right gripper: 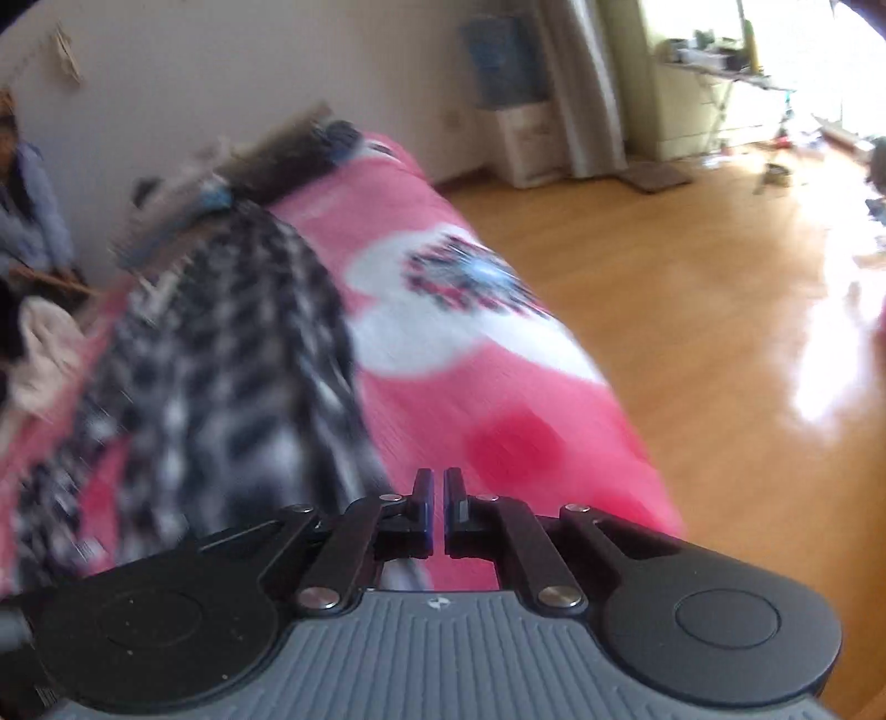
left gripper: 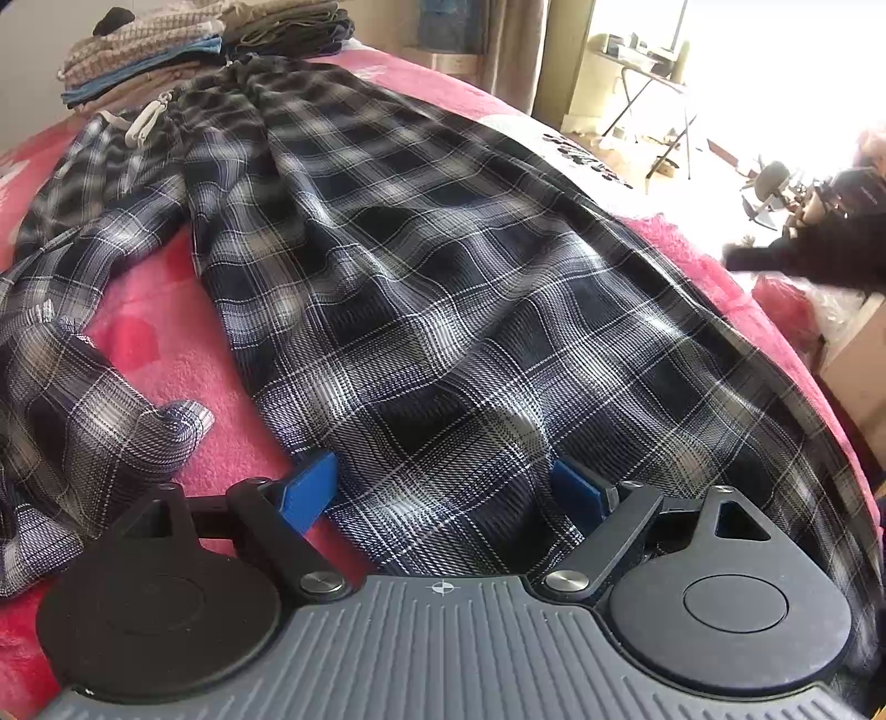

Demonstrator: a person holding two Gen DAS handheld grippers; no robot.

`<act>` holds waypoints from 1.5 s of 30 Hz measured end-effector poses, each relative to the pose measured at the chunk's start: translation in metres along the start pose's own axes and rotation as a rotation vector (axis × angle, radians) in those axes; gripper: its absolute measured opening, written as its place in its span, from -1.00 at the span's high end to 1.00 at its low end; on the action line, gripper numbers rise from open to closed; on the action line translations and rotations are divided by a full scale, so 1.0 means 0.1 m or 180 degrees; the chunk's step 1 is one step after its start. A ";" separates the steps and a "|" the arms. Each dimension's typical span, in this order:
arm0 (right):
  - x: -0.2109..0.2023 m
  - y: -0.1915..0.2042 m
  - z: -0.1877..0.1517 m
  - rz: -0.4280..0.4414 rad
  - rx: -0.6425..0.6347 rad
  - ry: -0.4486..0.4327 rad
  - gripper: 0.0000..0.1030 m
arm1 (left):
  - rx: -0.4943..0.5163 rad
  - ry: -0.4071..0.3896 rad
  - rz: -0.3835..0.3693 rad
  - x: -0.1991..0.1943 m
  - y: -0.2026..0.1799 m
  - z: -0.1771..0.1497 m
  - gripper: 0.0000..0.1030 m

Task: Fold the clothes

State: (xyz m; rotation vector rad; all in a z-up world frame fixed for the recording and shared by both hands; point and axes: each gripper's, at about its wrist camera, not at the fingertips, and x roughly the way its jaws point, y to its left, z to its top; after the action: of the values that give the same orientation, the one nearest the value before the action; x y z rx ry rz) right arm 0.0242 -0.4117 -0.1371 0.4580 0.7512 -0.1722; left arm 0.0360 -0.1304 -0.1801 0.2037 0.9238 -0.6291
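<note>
Dark blue and white plaid trousers (left gripper: 443, 310) lie spread on a pink blanket (left gripper: 166, 354), waistband and white drawstring (left gripper: 144, 122) at the far end. One leg is crumpled at the left. My left gripper (left gripper: 443, 490) is open, and its blue pads (left gripper: 310, 487) straddle the hem of the nearer trouser leg without pressing it. In the blurred right wrist view, the trousers (right gripper: 232, 354) run along the left of the blanket (right gripper: 470, 399). There my right gripper (right gripper: 438, 498) is shut over the blanket just right of the cloth's edge, and nothing shows between its jaws.
Stacks of folded clothes (left gripper: 166, 50) sit at the far end of the bed, also seen blurred as folded clothes (right gripper: 277, 160). A person (right gripper: 27, 210) sits at the far left. The bed's right edge drops to a wooden floor (right gripper: 692, 332). A dark sleeve (left gripper: 803, 249) reaches in at the right.
</note>
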 end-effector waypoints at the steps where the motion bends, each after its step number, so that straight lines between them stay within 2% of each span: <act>1: 0.11 0.02 0.08 0.0074 0.0029 0.0012 0.94 | -0.0003 -0.0001 -0.0004 0.00 0.00 0.00 -0.66; 5: 0.60 0.12 0.39 0.0285 0.0159 0.0151 0.90 | -0.0006 -0.0008 -0.0004 -0.02 -0.01 -0.02 -0.66; 9: 1.02 0.12 0.48 0.0382 0.0471 0.0385 0.85 | 0.0018 -0.0010 -0.0015 -0.02 -0.02 -0.03 -0.67; 12: 1.04 0.11 0.47 0.0458 0.0574 0.0382 0.84 | 0.0002 -0.0002 -0.0032 -0.02 0.00 -0.03 -0.69; 16: 1.01 0.25 0.49 0.0390 0.0292 0.0426 0.85 | -0.0032 0.0008 -0.0052 0.00 0.01 -0.02 -0.70; 22: 1.04 0.32 0.49 0.0344 0.0174 0.0491 0.84 | -0.0057 0.0011 -0.0073 -0.01 0.02 -0.01 -0.70; 28: 0.93 0.31 0.48 0.0532 0.0307 0.0391 0.83 | -0.0136 0.0012 -0.0109 0.00 0.05 0.00 -0.70; 30: 0.93 0.23 0.48 0.0670 0.0539 0.0337 0.83 | -0.0132 0.0010 -0.0108 0.00 0.05 0.00 -0.70; 32: 0.95 0.08 0.47 0.0918 0.0977 0.0285 0.80 | -0.0119 0.0006 -0.0098 0.00 0.04 0.00 -0.70; 34: 1.00 -0.07 0.45 0.1016 0.1383 0.0249 0.75 | -0.0105 0.0006 -0.0085 0.01 0.02 -0.01 -0.70; 40: 1.11 -0.18 0.41 0.1005 0.1602 0.0312 0.72 | -0.0116 0.0007 -0.0091 -0.01 0.02 -0.01 -0.70; 43: 1.10 -0.22 0.40 0.1073 0.1698 0.0264 0.46 | -0.0112 0.0005 -0.0084 0.00 0.01 -0.01 -0.70; 45: 1.11 -0.24 0.40 0.1068 0.1734 0.0262 0.43 | -0.0087 0.0002 -0.0068 0.00 0.00 -0.02 -0.70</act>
State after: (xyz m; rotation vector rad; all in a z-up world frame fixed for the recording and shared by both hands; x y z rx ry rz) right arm 0.1213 -0.4497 -0.1961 1.1057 0.6922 -0.0399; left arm 0.0352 -0.1293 -0.1812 0.1698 0.9356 -0.6358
